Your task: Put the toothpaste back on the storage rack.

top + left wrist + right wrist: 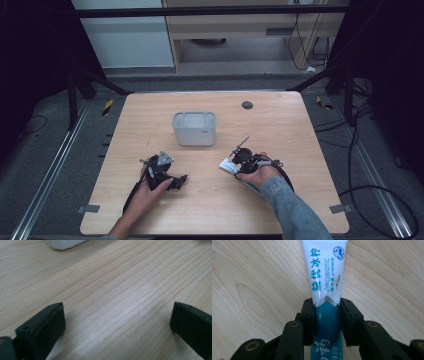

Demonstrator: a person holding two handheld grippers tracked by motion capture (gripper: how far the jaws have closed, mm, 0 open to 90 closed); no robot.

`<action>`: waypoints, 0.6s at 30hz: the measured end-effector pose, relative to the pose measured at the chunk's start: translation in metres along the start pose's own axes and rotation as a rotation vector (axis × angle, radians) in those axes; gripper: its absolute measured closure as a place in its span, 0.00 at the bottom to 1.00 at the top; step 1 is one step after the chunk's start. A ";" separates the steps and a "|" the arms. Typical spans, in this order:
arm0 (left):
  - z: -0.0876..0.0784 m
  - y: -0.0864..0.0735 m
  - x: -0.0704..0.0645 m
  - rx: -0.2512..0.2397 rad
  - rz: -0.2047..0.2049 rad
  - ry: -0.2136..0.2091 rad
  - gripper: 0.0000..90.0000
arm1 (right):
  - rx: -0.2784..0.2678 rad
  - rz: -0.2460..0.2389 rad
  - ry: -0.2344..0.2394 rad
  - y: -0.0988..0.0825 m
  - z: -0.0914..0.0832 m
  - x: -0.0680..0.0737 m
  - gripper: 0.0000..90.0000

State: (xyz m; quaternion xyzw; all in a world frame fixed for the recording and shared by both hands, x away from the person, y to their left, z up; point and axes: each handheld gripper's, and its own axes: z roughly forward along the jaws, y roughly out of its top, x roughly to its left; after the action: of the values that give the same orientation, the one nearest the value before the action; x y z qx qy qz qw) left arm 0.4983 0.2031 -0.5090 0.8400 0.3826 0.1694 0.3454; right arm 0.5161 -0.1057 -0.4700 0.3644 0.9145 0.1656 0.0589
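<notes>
Counts: one wooden table (pixel 280 125), one grey bin (pixel 194 128), one tube (pixel 326 272), two grippers, two hands.

Right gripper (pixel 326 315), right gripper view: jaws pinch the tube from both sides, at the line where the white part meets the teal part. White end runs away from the camera over the tabletop, printed with teal characters and "PROBIOTIC", with a small round blue mark near the far corner. Teal end runs back between the gripper arms toward the camera.

High view: right gripper (pixel 239 162) sits right of table centre in the right hand (pixel 257 174), denim sleeve (pixel 292 210) behind it. The tube (pixel 228 165) sticks out at the gripper's left side, low over the wood; contact with the table cannot be told.

Left gripper (pixel 170 181), held by the left hand (pixel 147 187), sits front left, grey three-cornered plate (pixel 163 159) on top. Left gripper view: jaws spread wide, nothing between them but bare wood; a white-grey edge of the bin (pixel 65 243) shows at the top.

Bin stands upright at table centre, beyond both grippers, well apart from each; inside looks empty. Small dark round spot (pixel 247 105) on the table, far right of the bin. Nothing lies between tube and bin. Floor around: cables (pixel 372 190), black frame legs.
</notes>
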 end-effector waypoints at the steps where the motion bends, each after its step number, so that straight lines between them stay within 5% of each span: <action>1: 0.000 0.000 0.000 0.000 0.000 0.000 0.00 | 0.002 -0.003 -0.004 0.000 0.000 0.001 0.75; 5: 0.000 0.001 0.000 0.001 -0.001 0.000 0.00 | -0.011 -0.011 -0.013 0.000 -0.003 0.002 0.85; 18: 0.000 0.000 0.000 0.000 -0.002 0.000 0.00 | -0.063 0.030 -0.025 -0.003 -0.014 0.001 0.88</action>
State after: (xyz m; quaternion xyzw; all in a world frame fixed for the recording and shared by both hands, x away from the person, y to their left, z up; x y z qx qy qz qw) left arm 0.4987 0.2029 -0.5090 0.8396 0.3834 0.1692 0.3455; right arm 0.5099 -0.1105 -0.4581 0.3780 0.9025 0.1906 0.0791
